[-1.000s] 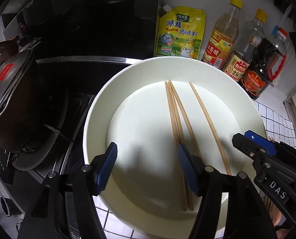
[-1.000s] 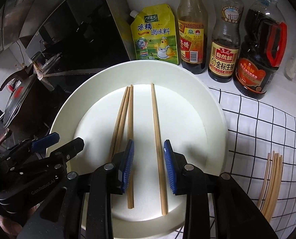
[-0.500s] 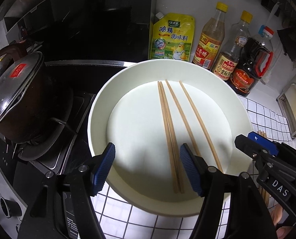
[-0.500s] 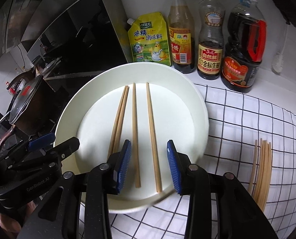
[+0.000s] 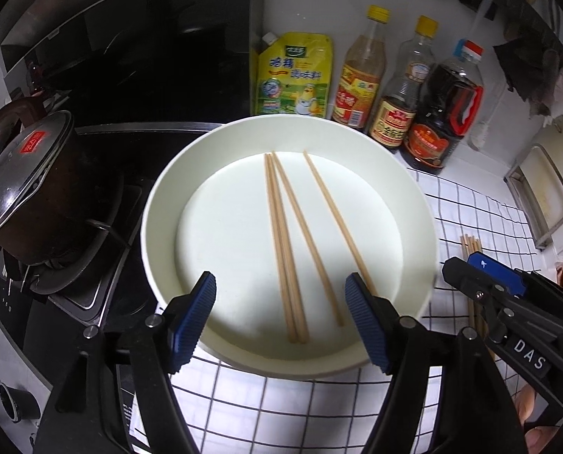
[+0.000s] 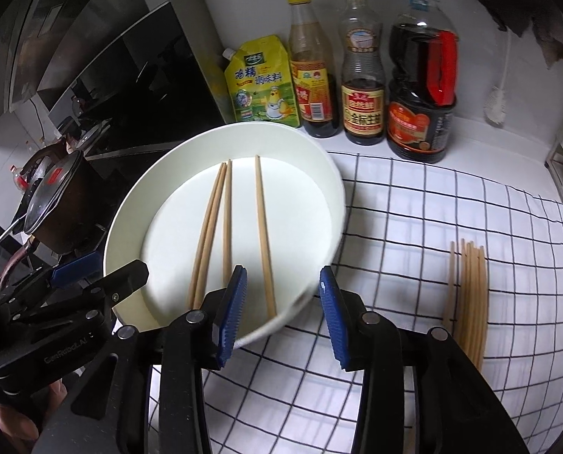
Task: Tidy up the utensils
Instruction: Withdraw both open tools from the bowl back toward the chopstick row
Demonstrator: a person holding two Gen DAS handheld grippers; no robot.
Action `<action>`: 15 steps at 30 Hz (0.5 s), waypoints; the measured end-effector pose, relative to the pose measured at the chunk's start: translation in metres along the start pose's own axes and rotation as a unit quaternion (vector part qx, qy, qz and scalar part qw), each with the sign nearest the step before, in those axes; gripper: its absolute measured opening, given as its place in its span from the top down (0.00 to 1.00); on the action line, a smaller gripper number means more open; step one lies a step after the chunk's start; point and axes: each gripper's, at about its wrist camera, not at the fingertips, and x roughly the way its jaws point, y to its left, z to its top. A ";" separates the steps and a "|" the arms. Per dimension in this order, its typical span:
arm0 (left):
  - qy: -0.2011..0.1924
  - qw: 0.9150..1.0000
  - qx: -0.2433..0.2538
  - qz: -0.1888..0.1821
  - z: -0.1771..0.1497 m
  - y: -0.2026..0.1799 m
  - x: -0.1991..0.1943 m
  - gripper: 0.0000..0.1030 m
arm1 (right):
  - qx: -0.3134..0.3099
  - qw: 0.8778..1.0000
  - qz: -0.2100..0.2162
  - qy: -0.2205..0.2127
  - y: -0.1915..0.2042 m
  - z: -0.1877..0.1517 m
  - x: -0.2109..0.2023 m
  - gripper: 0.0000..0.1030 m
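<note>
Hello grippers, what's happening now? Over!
Both jaws opening, empty. Four chopsticks lying in white plate. More chopsticks waiting on checked cloth. Nothing blocking.

The yellow pouch (image 5: 293, 75) reads "鸡精调味料". The right tool (image 5: 508, 302) carries "DAS" on its body, while the left tool (image 6: 77, 295) shows "GenRobot.AI".
</note>
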 end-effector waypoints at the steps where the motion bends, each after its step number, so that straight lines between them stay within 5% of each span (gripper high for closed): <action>1: 0.000 1.000 0.002 -0.002 -0.001 -0.003 -0.001 0.32 | 0.001 1.000 -0.001 0.000 -0.003 -0.001 -0.002 0.62; 15: -0.010 1.000 0.017 -0.019 -0.009 -0.040 -0.016 0.30 | 0.022 1.000 -0.022 0.000 -0.046 -0.021 -0.028 0.60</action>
